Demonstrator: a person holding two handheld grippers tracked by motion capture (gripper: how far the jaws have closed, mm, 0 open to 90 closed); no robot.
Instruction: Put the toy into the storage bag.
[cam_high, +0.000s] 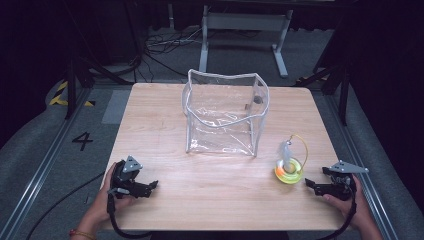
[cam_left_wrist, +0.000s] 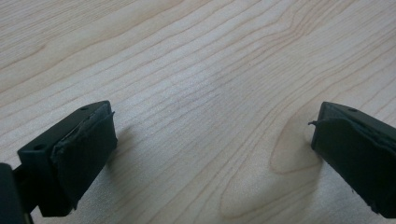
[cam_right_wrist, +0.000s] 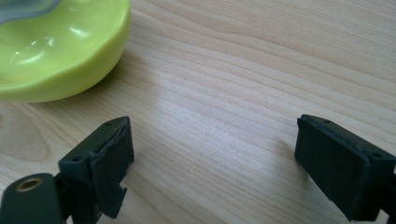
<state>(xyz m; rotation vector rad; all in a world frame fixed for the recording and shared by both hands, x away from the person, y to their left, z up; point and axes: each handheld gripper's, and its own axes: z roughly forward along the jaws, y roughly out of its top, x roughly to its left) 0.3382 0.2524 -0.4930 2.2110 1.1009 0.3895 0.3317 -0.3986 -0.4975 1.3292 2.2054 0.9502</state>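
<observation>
A clear plastic bag (cam_high: 225, 112) with a white zipper rim stands open and upright at the middle back of the wooden table (cam_high: 165, 135). To its right front lies a yellow-green round toy (cam_high: 289, 170) with an orange part, a grey top and a thin yellow loop; its green edge (cam_right_wrist: 56, 51) fills the upper left of the right gripper view. My right gripper (cam_high: 310, 184) rests open just right of the toy, nothing between its jaws (cam_right_wrist: 212, 154). My left gripper (cam_high: 152, 186) rests open at the front left over bare wood (cam_left_wrist: 212, 135).
The table has rounded corners and sits on grey floor mats. A "4" mark (cam_high: 82, 141) is on the floor at left. A white metal frame (cam_high: 245, 30) and cables (cam_high: 160, 45) lie behind the table. The person's hands hold both grippers at the front edge.
</observation>
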